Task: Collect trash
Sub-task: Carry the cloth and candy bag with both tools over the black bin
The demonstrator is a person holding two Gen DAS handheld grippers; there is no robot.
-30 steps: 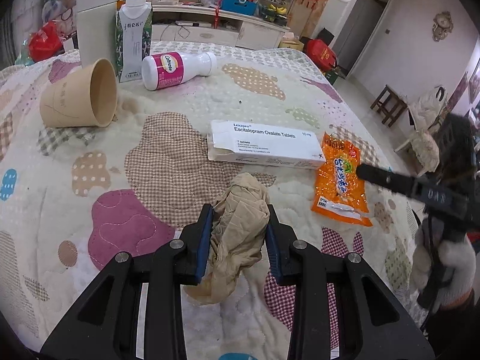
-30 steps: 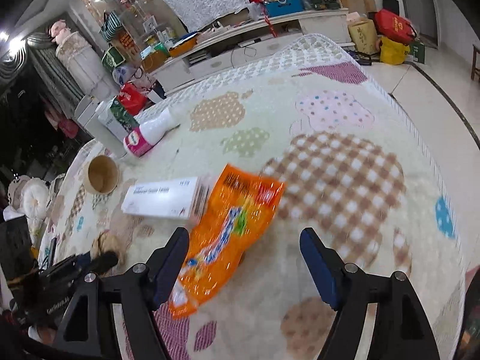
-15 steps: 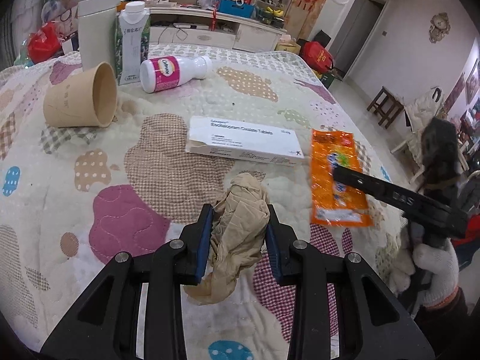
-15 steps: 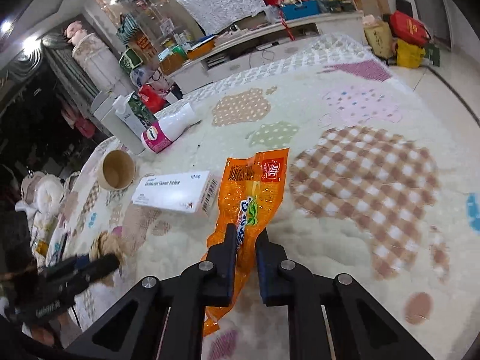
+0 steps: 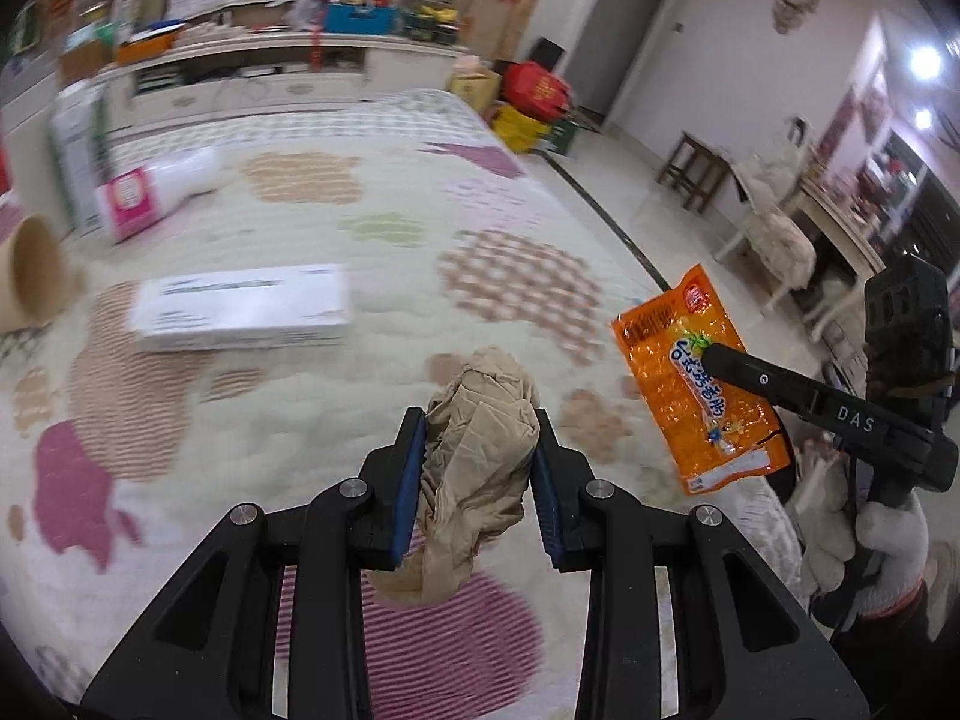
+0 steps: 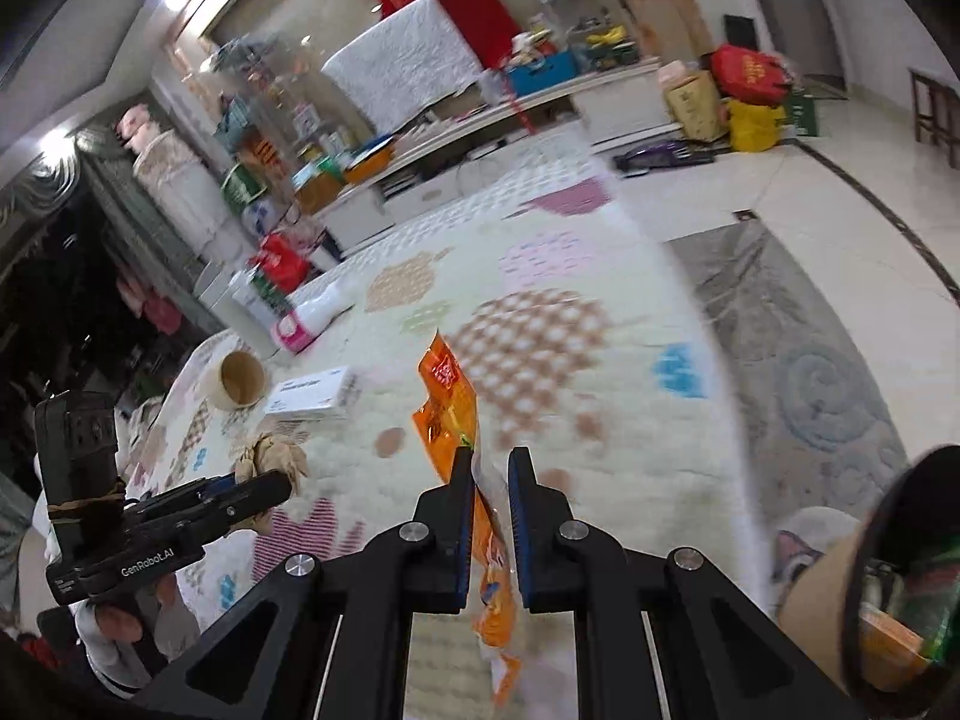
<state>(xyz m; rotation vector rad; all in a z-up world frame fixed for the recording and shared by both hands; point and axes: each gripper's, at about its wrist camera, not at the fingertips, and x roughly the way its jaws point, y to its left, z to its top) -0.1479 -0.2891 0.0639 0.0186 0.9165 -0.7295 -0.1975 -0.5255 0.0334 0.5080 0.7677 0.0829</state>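
Note:
A crumpled beige wad [image 5: 480,438] hangs between the blue pads of my left gripper [image 5: 479,441], which is shut on it above the patchwork quilt [image 5: 336,408]. My right gripper [image 6: 492,468] is shut on an orange snack wrapper [image 6: 447,396], which dangles edge-on off the quilt. In the left wrist view the wrapper [image 5: 696,384] shows flat, pinched by the right gripper [image 5: 717,354] at the far right. In the right wrist view the left gripper [image 6: 276,483] and its wad [image 6: 270,456] are at the lower left.
On the quilt lie a white medicine box [image 5: 240,312], a tipped paper cup [image 5: 33,270] and a white bottle with a pink label [image 5: 150,192], beside an upright carton [image 5: 78,162]. A round bin [image 6: 822,588] holding trash sits at my lower right. Tiled floor lies beyond the quilt's right edge.
The right gripper closed on the orange wrapper and lifted it off the quilt. Both grippers rose and swung toward the quilt's right edge, the left still holding the wad.

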